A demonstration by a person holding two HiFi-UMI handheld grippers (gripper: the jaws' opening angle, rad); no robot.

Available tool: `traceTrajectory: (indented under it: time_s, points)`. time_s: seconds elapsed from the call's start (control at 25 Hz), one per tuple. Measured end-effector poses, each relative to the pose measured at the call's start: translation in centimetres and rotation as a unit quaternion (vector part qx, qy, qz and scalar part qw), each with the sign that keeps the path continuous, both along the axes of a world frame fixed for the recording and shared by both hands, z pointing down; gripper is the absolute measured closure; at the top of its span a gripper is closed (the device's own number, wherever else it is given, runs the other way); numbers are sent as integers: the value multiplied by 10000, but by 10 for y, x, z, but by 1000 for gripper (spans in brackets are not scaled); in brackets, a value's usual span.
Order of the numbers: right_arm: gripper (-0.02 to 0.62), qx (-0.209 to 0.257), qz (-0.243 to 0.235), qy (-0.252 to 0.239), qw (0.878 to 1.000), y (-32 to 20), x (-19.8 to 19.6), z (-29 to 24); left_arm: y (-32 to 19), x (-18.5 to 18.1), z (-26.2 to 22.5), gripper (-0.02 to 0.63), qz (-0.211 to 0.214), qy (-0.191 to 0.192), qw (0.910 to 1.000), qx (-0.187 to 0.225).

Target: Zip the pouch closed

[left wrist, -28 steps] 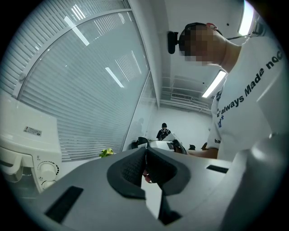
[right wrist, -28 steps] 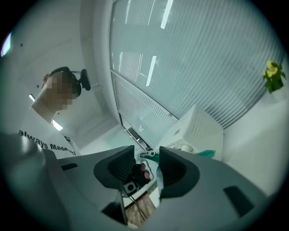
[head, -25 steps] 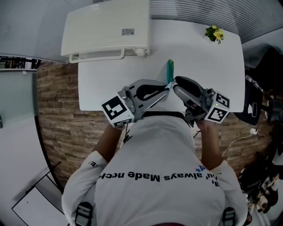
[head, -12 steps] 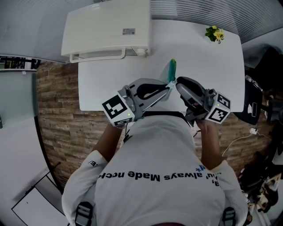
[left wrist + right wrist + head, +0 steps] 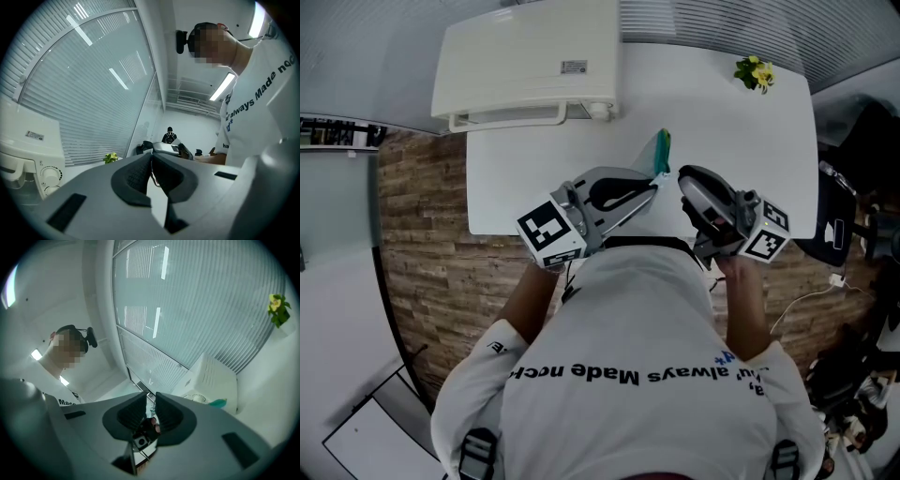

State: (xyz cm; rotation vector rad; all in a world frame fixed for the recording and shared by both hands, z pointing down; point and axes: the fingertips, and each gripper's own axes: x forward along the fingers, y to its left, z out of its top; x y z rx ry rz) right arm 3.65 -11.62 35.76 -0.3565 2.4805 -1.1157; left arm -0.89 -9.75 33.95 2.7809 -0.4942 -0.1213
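Note:
A teal pouch (image 5: 663,148) stands on edge over the white table (image 5: 731,131), its far tip pointing away from me. My left gripper (image 5: 657,180) reaches its near end from the left; in the left gripper view the left gripper (image 5: 151,161) has its pads pressed together on a thin edge. My right gripper (image 5: 682,178) sits just right of the pouch's near end. In the right gripper view the jaws of the right gripper (image 5: 151,411) are closing, with a narrow gap still showing; I cannot make out the zip pull there. The pouch (image 5: 218,402) shows to the right of those jaws.
A large white appliance (image 5: 525,66) fills the table's back left corner. A small yellow flower plant (image 5: 756,71) stands at the back right. The table's near edge is under my chest, with brick-pattern flooring to the left and dark bags (image 5: 848,220) to the right.
The right gripper's jaws have narrowed and it has edged slightly right. The pouch's far tip wobbled a little. The left gripper has kept still.

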Motion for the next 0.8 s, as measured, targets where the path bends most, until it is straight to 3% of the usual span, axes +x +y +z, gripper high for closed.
traceTrajectory:
  time_s: [0.28, 0.4, 0.8]
  points:
    - [531, 51, -131, 33, 9999, 6, -7, 0, 2, 6, -4, 578, 71, 64, 10000, 27]
    - [580, 85, -65, 101, 9999, 5, -5, 1, 3, 7, -4, 578, 101, 72, 9999, 36]
    - [583, 181, 45, 294, 9994, 5, -2, 4, 4, 10, -3, 578, 142, 31, 9999, -1]
